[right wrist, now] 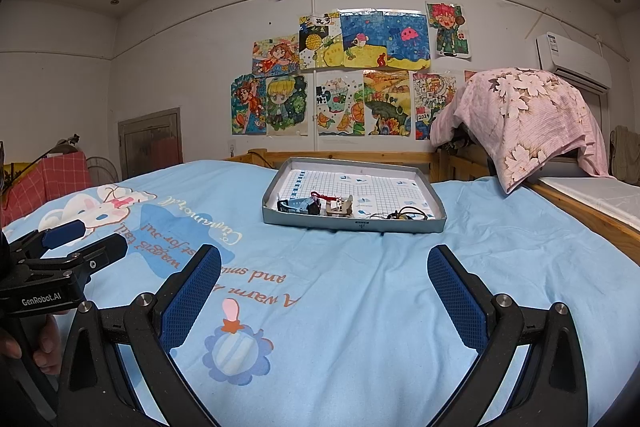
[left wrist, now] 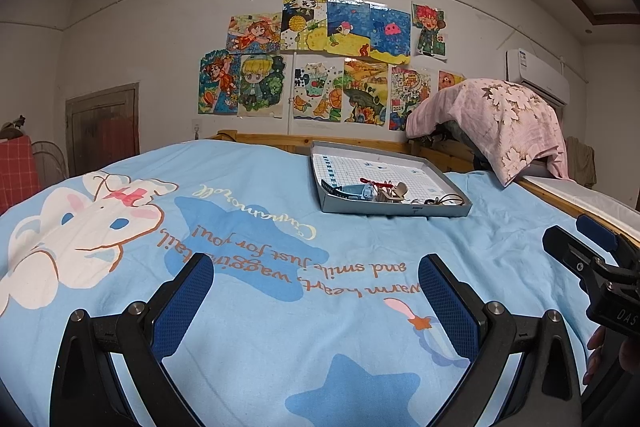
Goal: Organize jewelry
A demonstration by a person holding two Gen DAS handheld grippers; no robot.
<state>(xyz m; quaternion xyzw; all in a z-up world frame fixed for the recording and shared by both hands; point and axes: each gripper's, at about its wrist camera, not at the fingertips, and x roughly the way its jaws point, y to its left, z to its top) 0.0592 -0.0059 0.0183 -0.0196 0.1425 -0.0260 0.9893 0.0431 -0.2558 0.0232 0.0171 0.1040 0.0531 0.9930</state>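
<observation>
A: Jewelry, a small tangle in the near half of a shallow grey tray at twelve o'clock on the blue bedsheet. I hold both grippers well short of it. Left gripper: jaws spread, nothing between them. Right gripper: the same.

B: Components?

A: From nine to three o'clock: a blue strap like a watch band, a red cord, a pale beige piece, a thin dark cord. They touch or overlap; I cannot tell which.

B: Hazards?

A: I judge three. Lifting one piece may drag its neighbours, since the cords look snagged. The thin cord may slip from wide pads. The tray sits on soft bedding, so a downward push may tilt it and slide everything.
</observation>
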